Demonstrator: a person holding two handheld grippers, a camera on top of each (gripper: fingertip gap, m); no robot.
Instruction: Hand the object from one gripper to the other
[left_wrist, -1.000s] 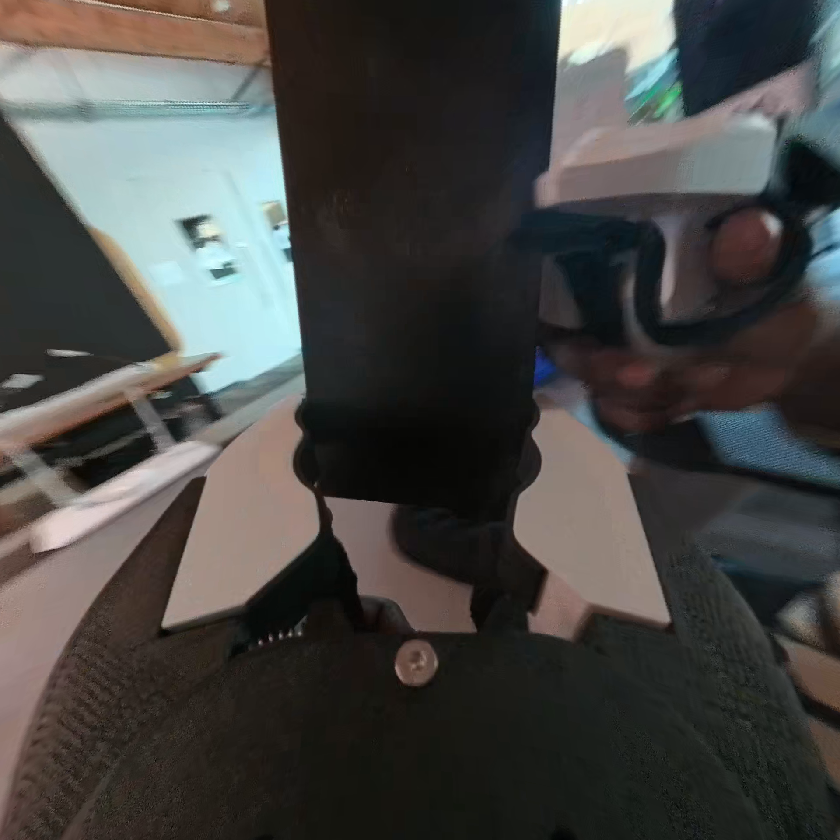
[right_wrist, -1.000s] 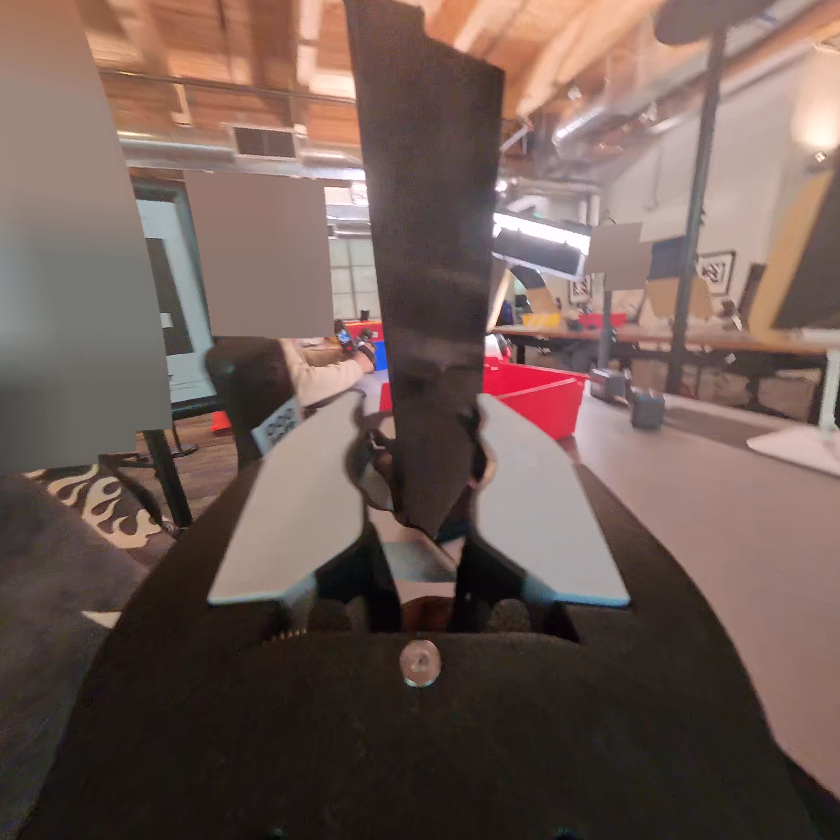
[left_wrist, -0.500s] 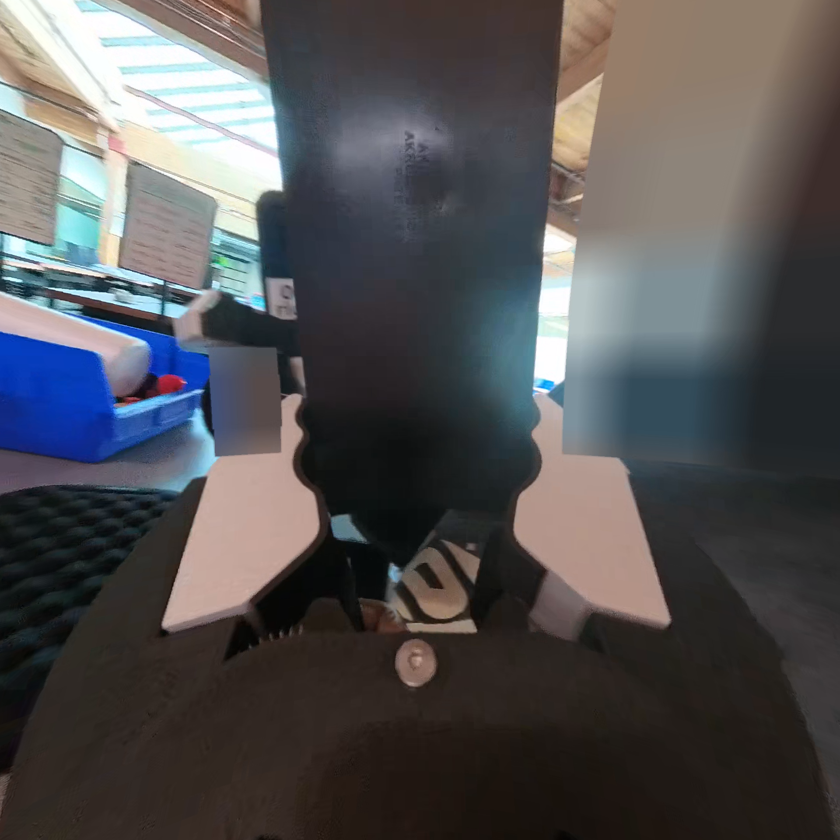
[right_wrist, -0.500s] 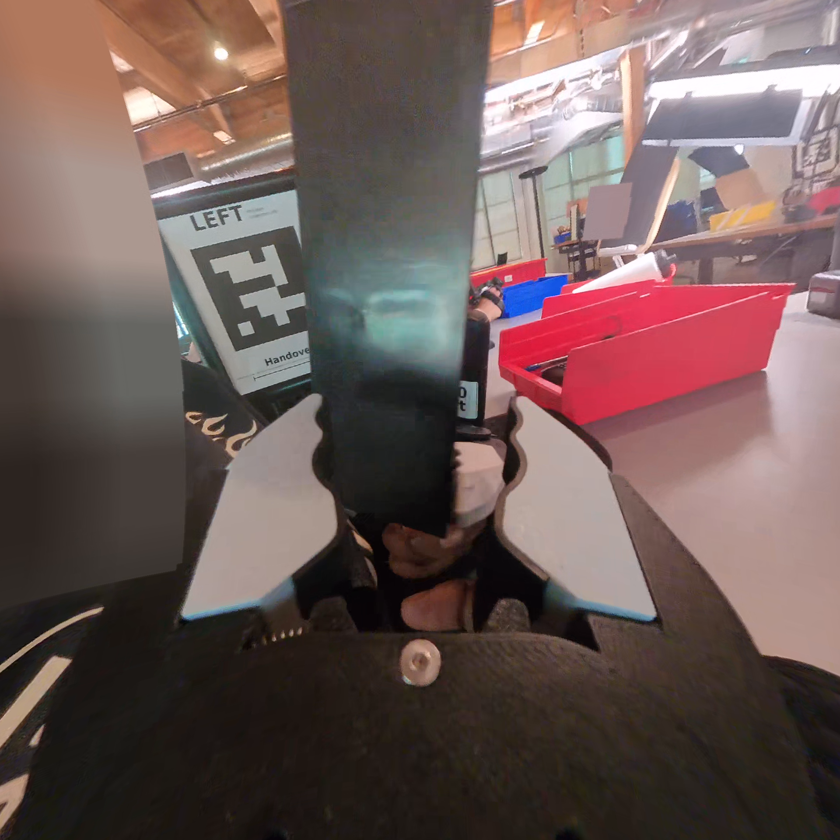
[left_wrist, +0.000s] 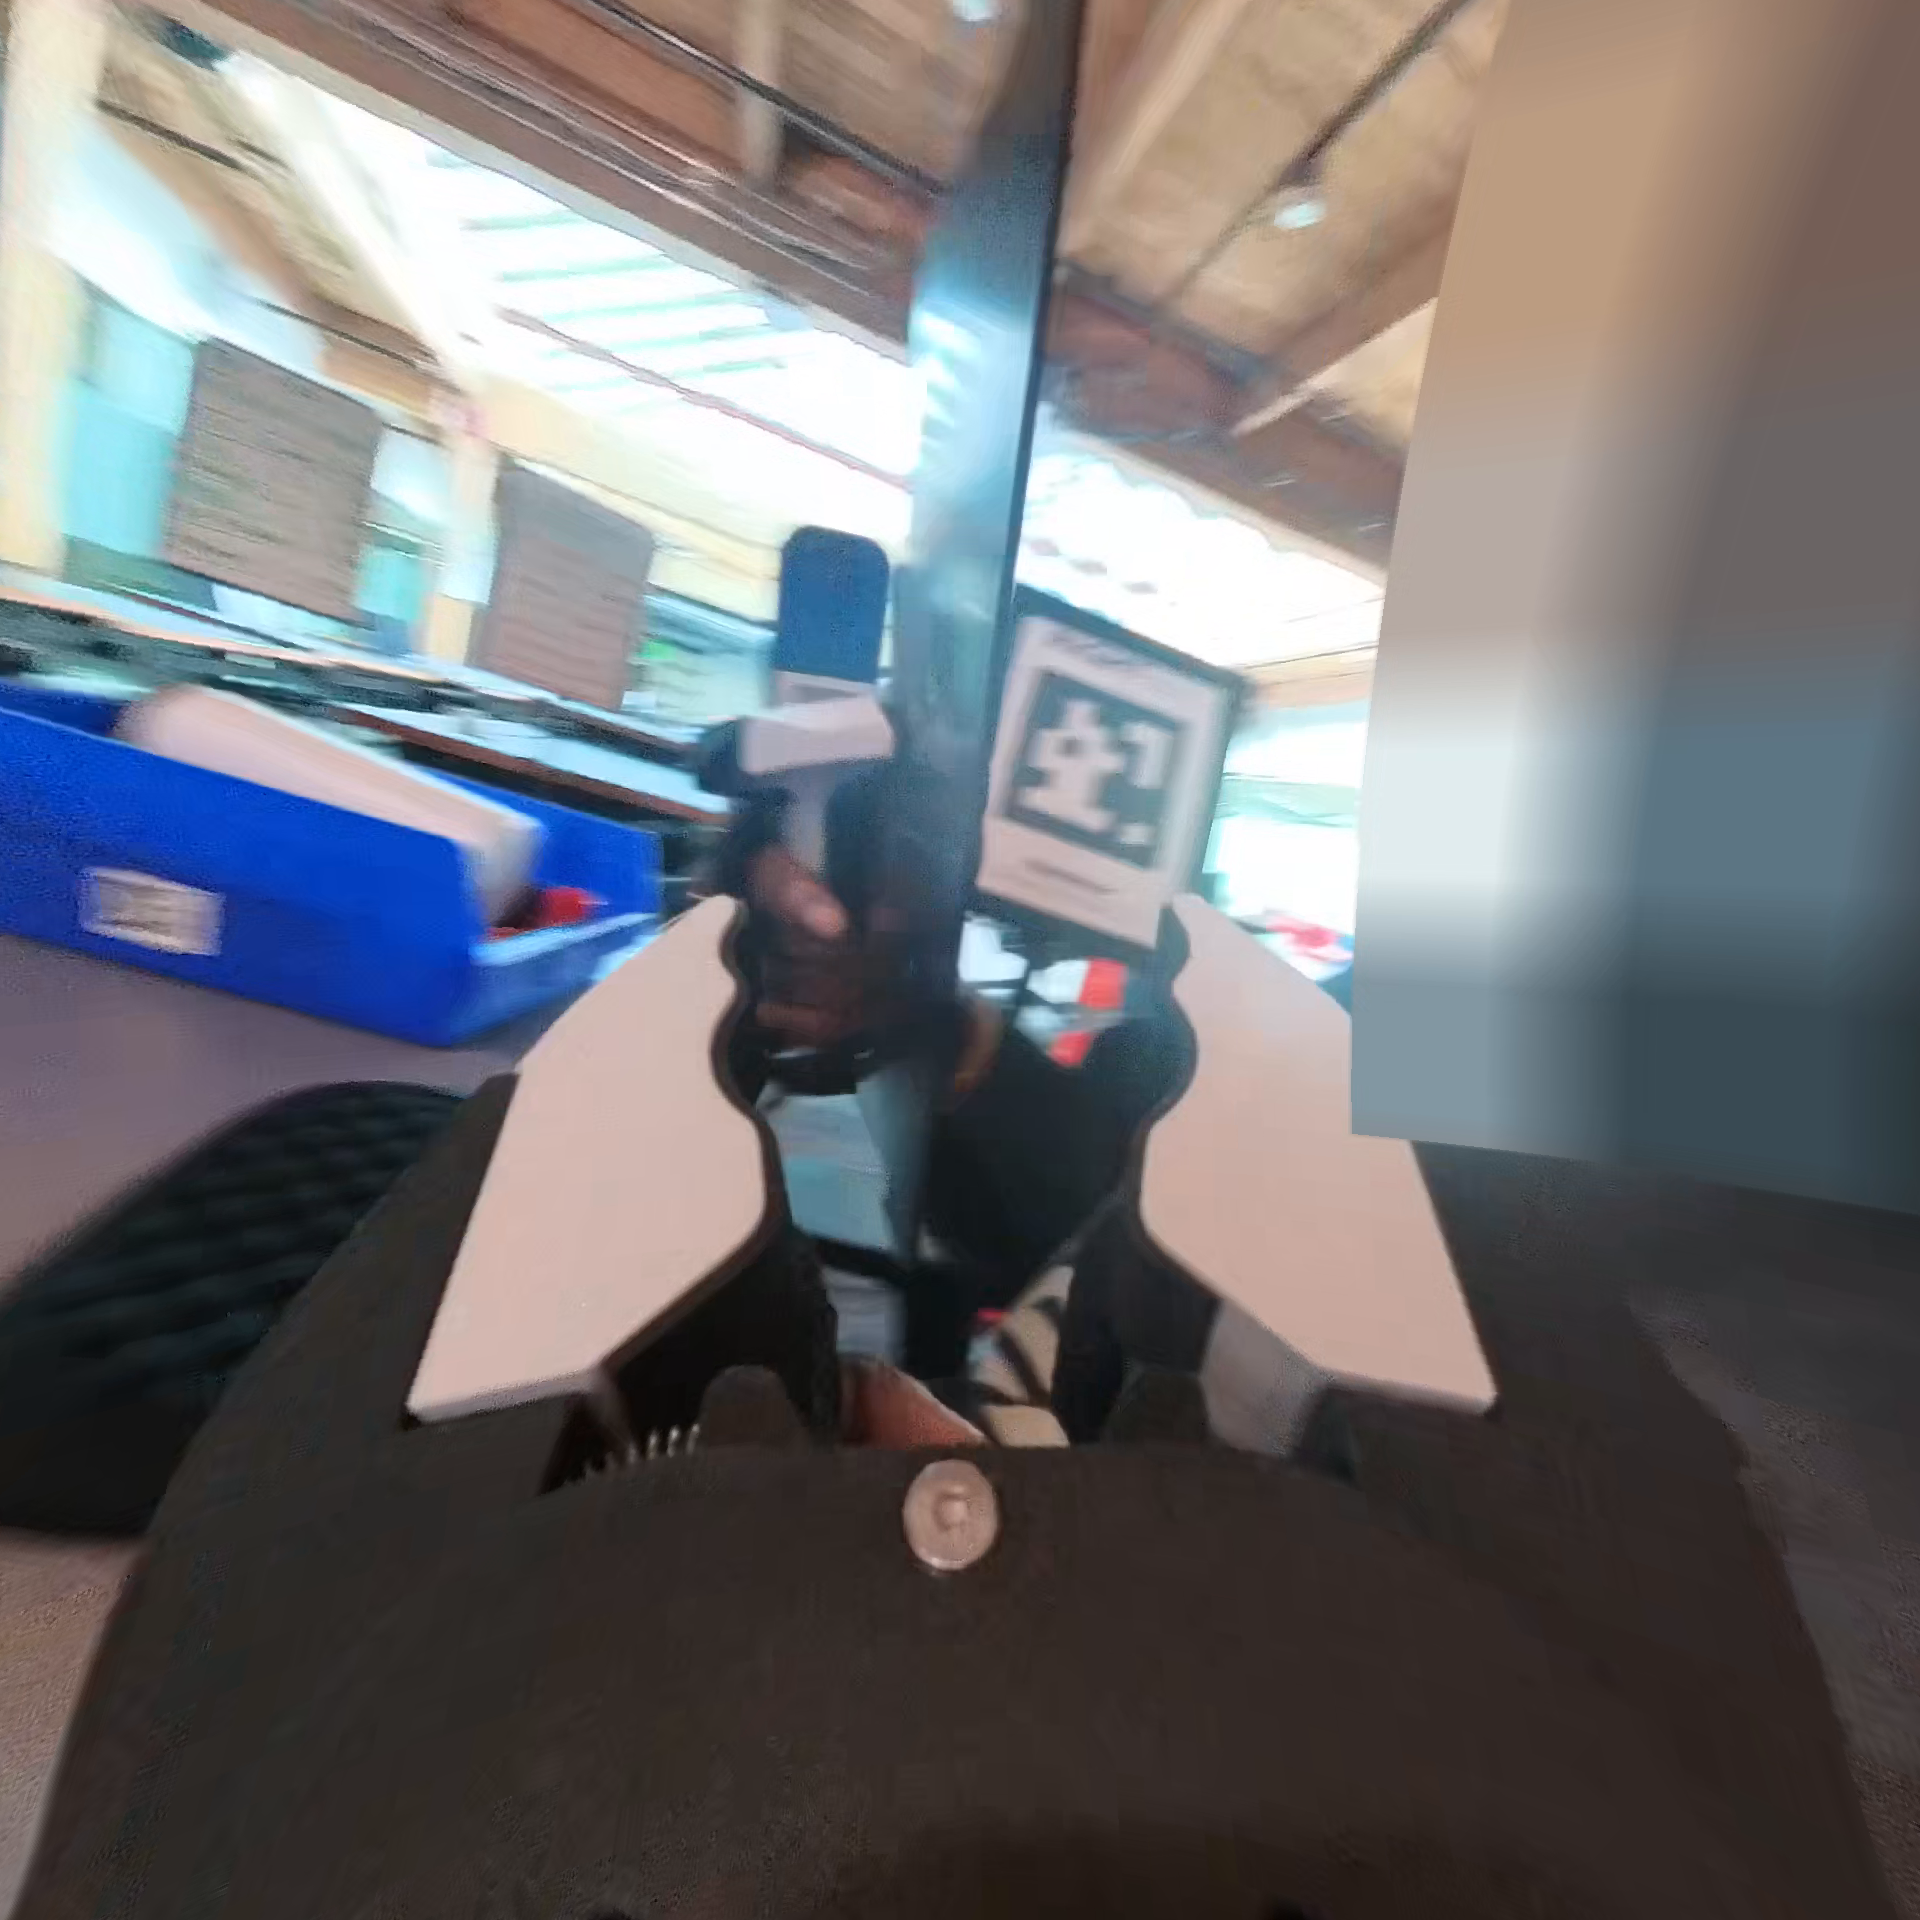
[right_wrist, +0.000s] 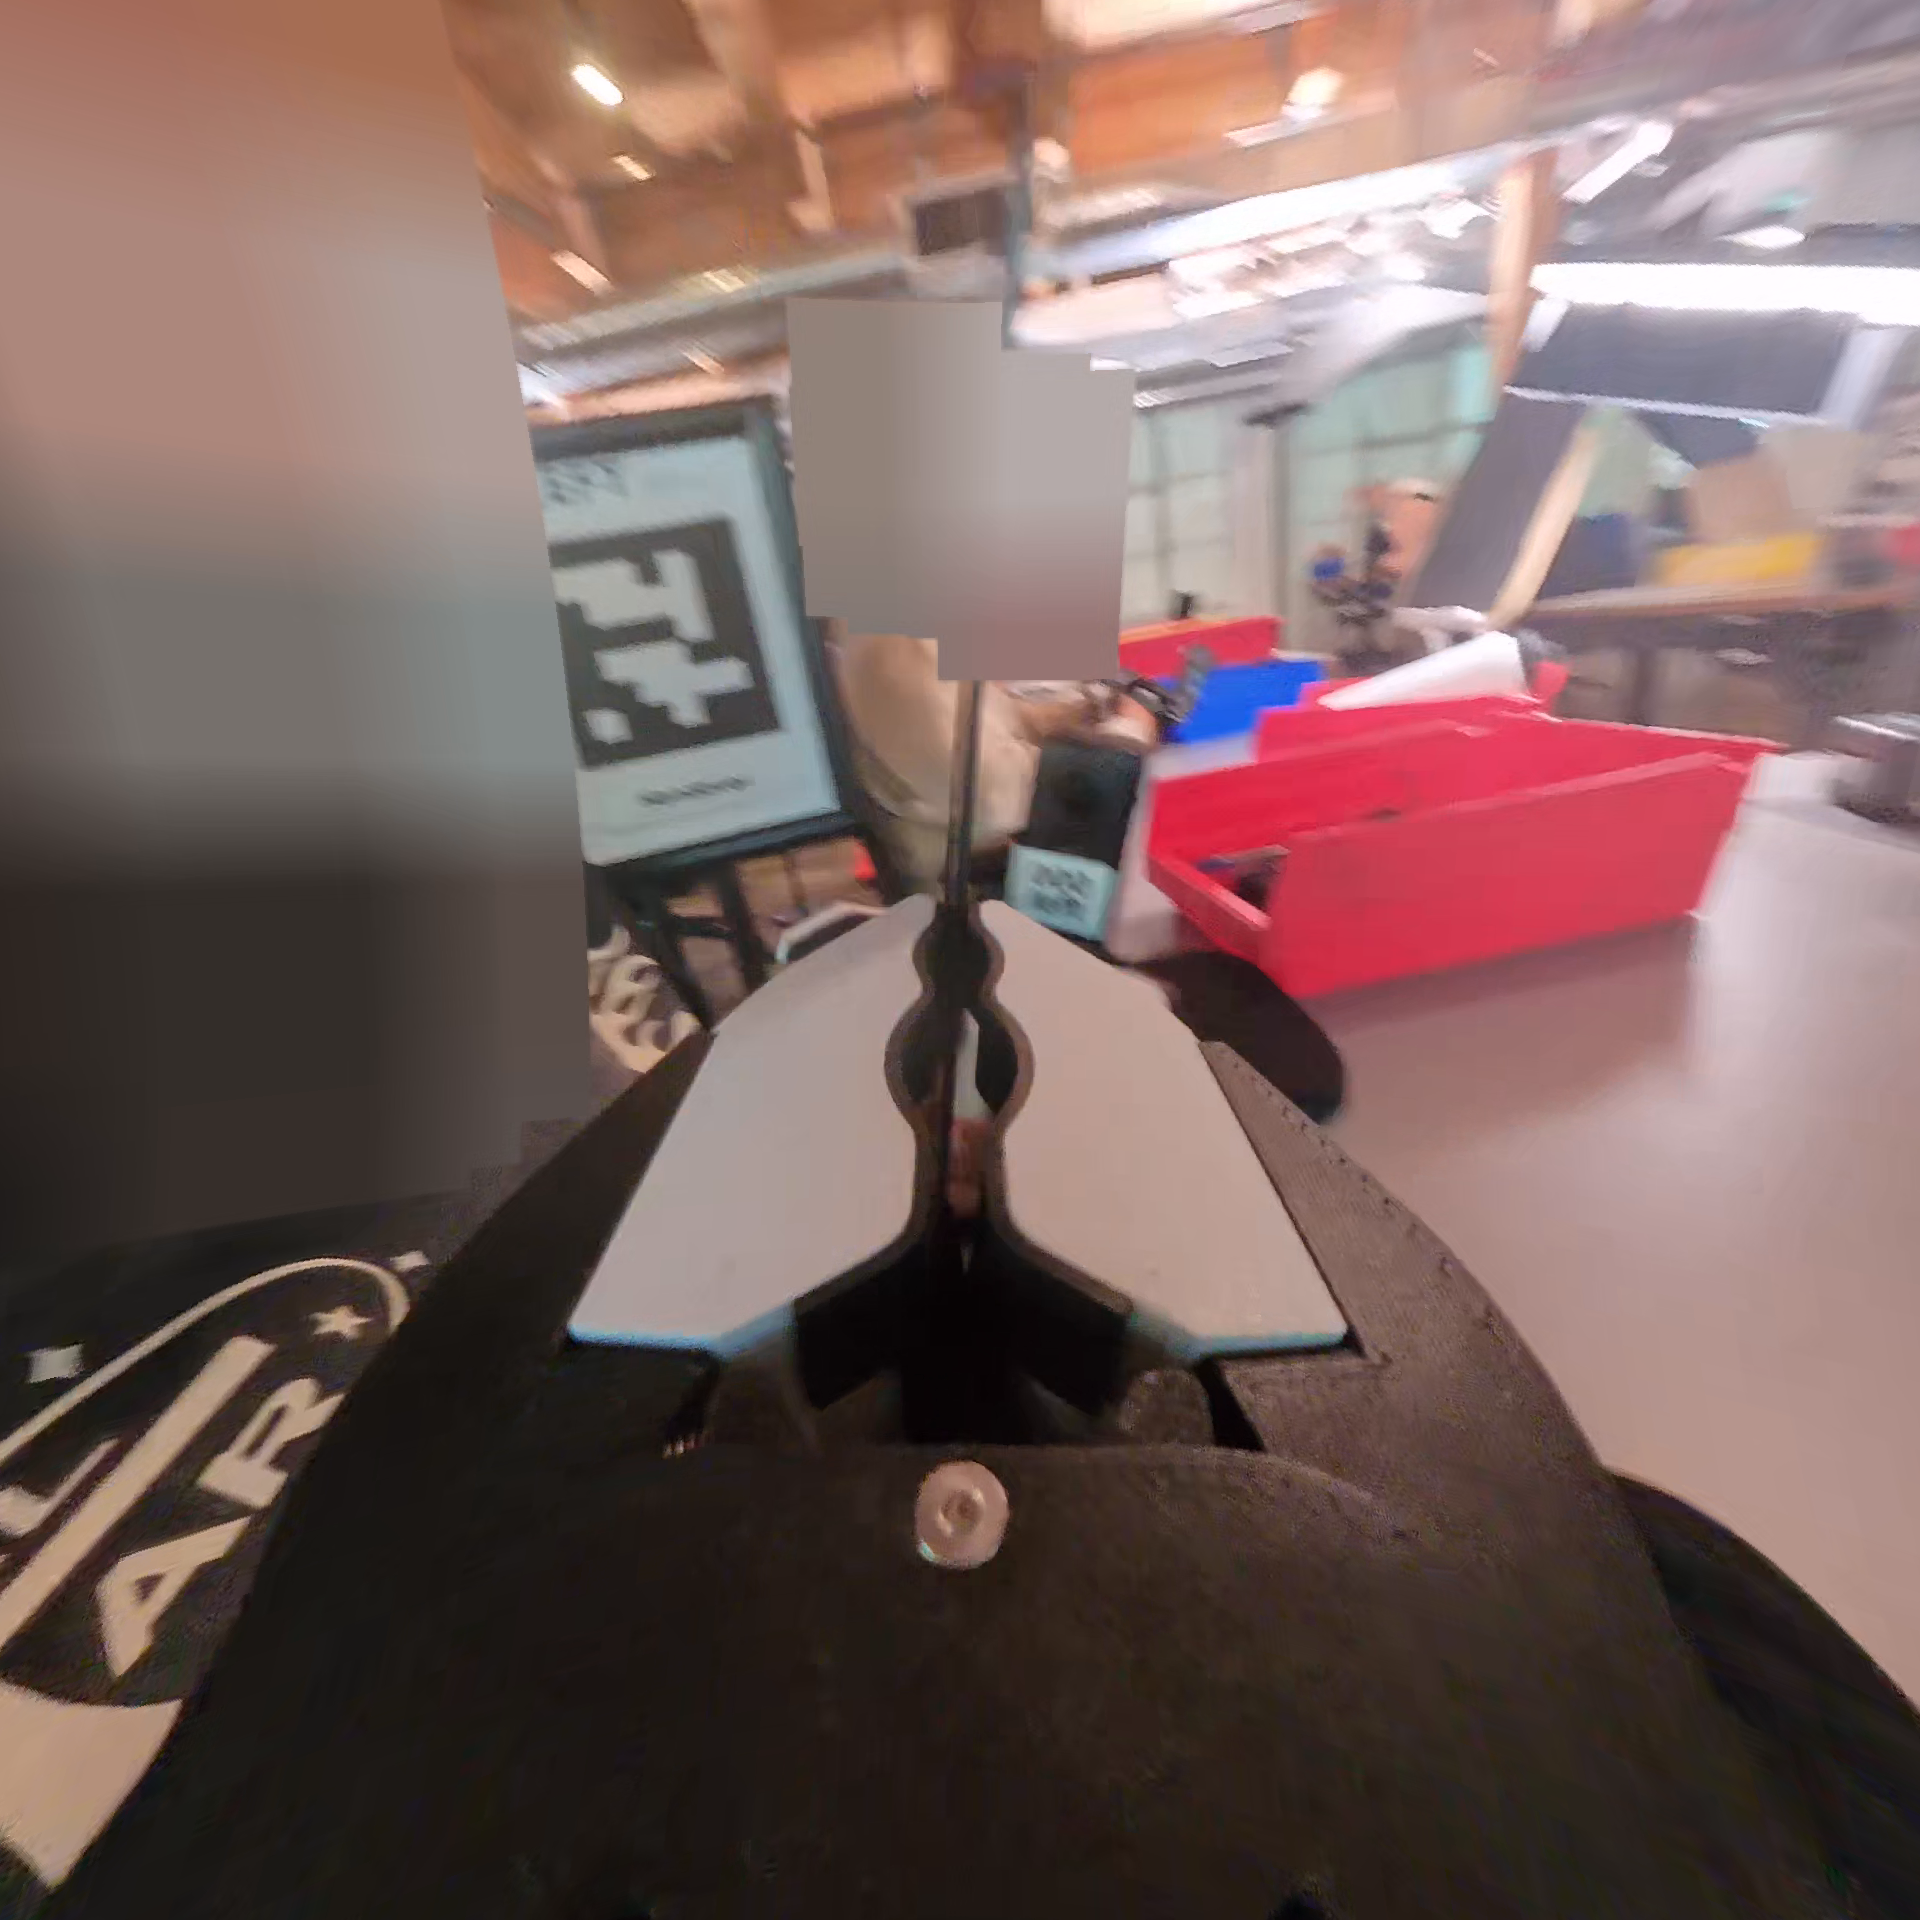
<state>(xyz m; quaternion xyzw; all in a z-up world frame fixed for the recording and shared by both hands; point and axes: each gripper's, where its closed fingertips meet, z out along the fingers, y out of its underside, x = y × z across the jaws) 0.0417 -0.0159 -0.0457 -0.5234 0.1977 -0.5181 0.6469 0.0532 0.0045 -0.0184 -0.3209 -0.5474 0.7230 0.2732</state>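
Note:
The object is a long flat black strip (left_wrist: 977, 520), seen almost edge-on and standing upright. In the left wrist view it rises between my left gripper's (left_wrist: 951, 925) white fingers (left_wrist: 623, 1143), which are spread wide and do not touch it. My right gripper (right_wrist: 958, 914) is shut on the strip (right_wrist: 964, 790), which shows as a thin dark line rising from its fingertips. The right gripper's body (left_wrist: 810, 748) and the hand (left_wrist: 800, 935) holding it show behind the strip in the left wrist view. The strip's upper part is hidden in the right wrist view.
A blue bin (left_wrist: 260, 883) stands on the grey table at the left. Red bins (right_wrist: 1455, 852) stand on the table (right_wrist: 1662, 1143) at the right. A white board with a black square pattern (right_wrist: 665, 644) is close behind the strip, also in the left wrist view (left_wrist: 1101, 790). My right fingertips sit around 4 centimeters from my left ones.
My left gripper has opened and let go of the strip. My right gripper has closed tight on it. The strip now shows edge-on instead of broad face.

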